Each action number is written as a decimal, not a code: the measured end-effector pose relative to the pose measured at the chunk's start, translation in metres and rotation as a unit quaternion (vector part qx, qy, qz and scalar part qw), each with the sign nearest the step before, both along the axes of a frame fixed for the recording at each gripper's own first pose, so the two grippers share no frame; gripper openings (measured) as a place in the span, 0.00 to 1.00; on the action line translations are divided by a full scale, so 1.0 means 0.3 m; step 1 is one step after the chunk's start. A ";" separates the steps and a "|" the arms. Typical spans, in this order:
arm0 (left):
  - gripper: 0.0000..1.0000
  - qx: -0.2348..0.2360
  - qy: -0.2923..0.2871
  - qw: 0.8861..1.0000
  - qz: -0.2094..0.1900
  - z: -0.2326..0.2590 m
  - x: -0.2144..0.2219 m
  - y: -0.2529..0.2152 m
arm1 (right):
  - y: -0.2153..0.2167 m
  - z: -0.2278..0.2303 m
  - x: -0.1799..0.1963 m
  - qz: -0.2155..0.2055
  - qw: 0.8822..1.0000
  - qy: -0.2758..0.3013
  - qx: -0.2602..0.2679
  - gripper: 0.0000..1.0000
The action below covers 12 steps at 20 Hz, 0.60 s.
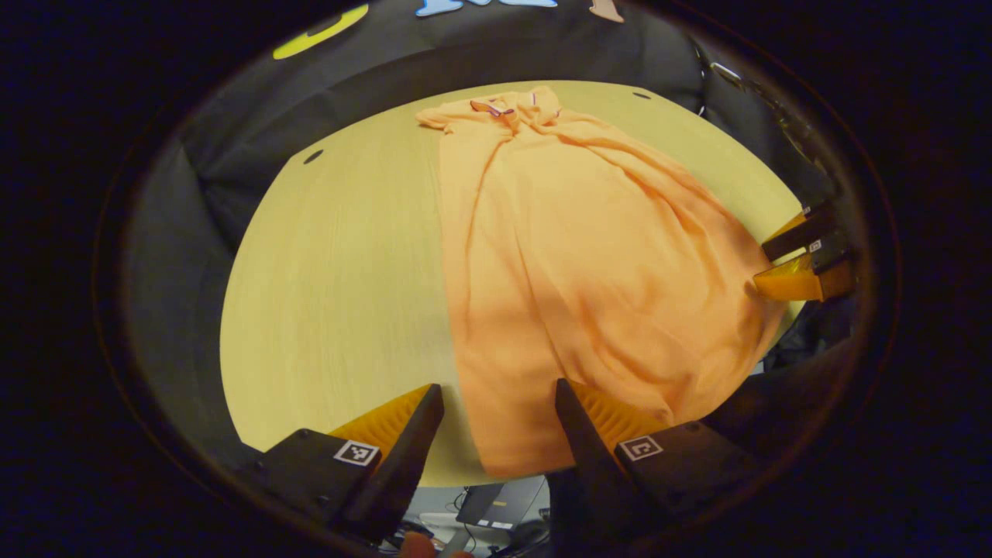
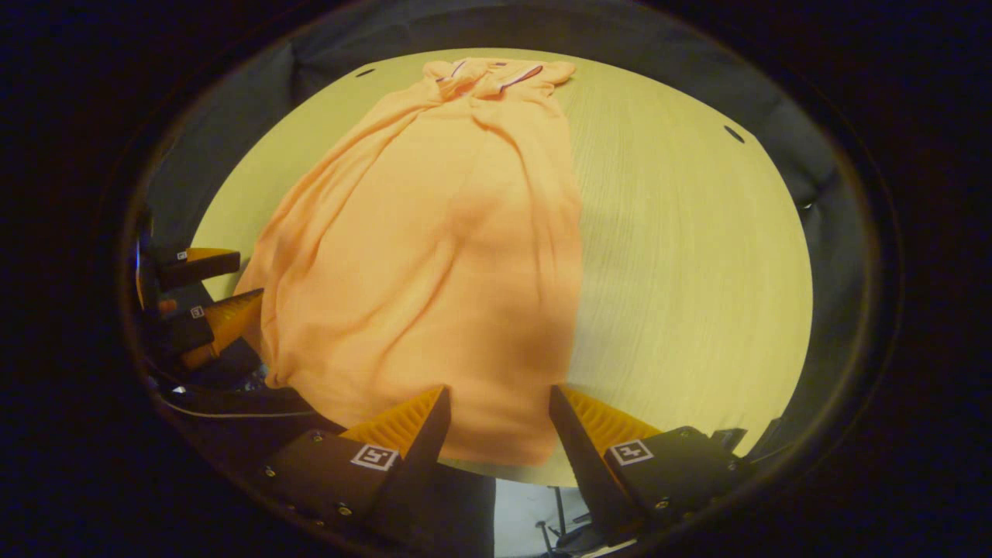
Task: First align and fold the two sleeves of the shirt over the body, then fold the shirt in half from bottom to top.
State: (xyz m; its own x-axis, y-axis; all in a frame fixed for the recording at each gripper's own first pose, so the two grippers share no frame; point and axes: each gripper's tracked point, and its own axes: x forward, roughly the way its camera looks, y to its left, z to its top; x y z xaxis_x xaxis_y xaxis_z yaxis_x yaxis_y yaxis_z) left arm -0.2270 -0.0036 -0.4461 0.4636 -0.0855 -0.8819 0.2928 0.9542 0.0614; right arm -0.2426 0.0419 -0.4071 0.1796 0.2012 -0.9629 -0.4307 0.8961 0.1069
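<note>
Orange shirt (image 1: 573,263) lies lengthwise on the pale wood-grain desk (image 1: 341,294), collar at 12 o'clock, hem at the 6 o'clock edge. Left tool (image 1: 500,403) and right tool (image 2: 496,403) both spread apart, nothing gripped. Dark cloth wall (image 1: 256,132) behind.

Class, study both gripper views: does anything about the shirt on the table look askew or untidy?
Yes. The orange shirt lies rumpled on the wooden table, with long creases running from its bunched collar to the hem. It looks like a narrow strip, and its near hem hangs slightly over the table's front edge.
</note>
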 end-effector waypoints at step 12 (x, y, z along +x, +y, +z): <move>0.92 -0.029 0.108 0.992 0.049 -0.025 0.017 -0.023 | 0.017 -0.030 0.003 0.008 0.996 0.070 -0.055 0.94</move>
State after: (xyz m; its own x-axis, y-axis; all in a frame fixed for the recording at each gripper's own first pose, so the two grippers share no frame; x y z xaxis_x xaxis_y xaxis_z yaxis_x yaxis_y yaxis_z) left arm -0.2219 -0.0106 -0.4536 0.2720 -0.1036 -0.9567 0.1996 0.9786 -0.0492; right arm -0.2417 0.0470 -0.4161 0.0393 0.0941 -0.9948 -0.4329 0.8989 0.0679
